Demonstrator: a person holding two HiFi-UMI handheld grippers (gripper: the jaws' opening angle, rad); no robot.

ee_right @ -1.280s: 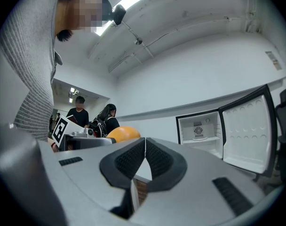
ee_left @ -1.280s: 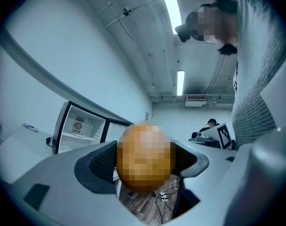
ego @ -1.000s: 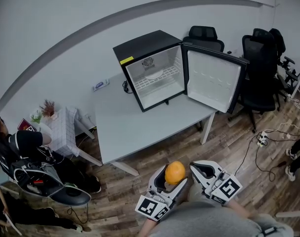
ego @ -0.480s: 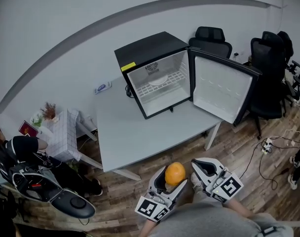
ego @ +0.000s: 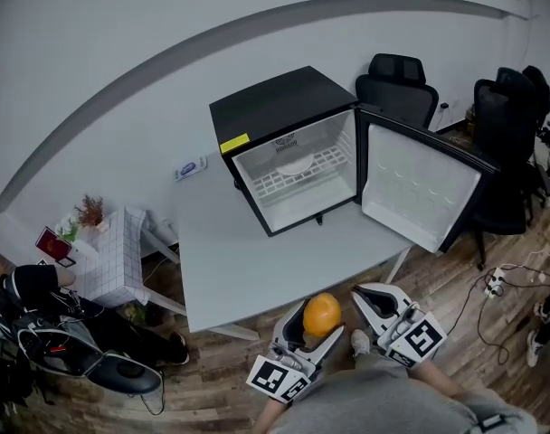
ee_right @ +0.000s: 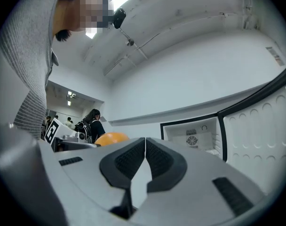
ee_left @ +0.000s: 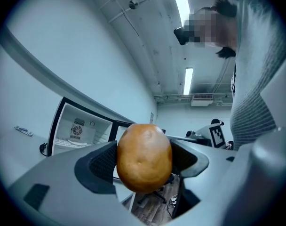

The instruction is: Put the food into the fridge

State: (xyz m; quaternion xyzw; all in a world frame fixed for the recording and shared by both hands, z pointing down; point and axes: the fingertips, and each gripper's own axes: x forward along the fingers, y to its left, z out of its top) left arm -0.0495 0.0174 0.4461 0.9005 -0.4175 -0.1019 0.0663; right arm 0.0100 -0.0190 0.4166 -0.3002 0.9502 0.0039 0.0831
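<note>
An orange fruit [ego: 322, 314] is clamped in my left gripper [ego: 312, 325], low in the head view just past the table's near edge; the left gripper view shows the orange [ee_left: 144, 157] pressed between both jaw pads. My right gripper [ego: 376, 302] hangs beside it to the right, shut with nothing held, its pads meeting [ee_right: 145, 160]. The orange [ee_right: 111, 138] peeks over its left jaw. The black mini fridge [ego: 284, 143] stands on the far side of the grey table [ego: 248, 251], door [ego: 420, 188] swung open to the right, a white wire shelf [ego: 298, 170] inside.
Black office chairs [ego: 397, 84] stand behind and right of the fridge. A small white side table [ego: 112, 247] with a plant sits at left, with a person and bags on the floor by it. Cables [ego: 506, 278] lie on the wood floor at right.
The view has moved nearer the table: fridge and table sit lower and closer in the head view. Both grippers keep their pose, the orange still gripped.
</note>
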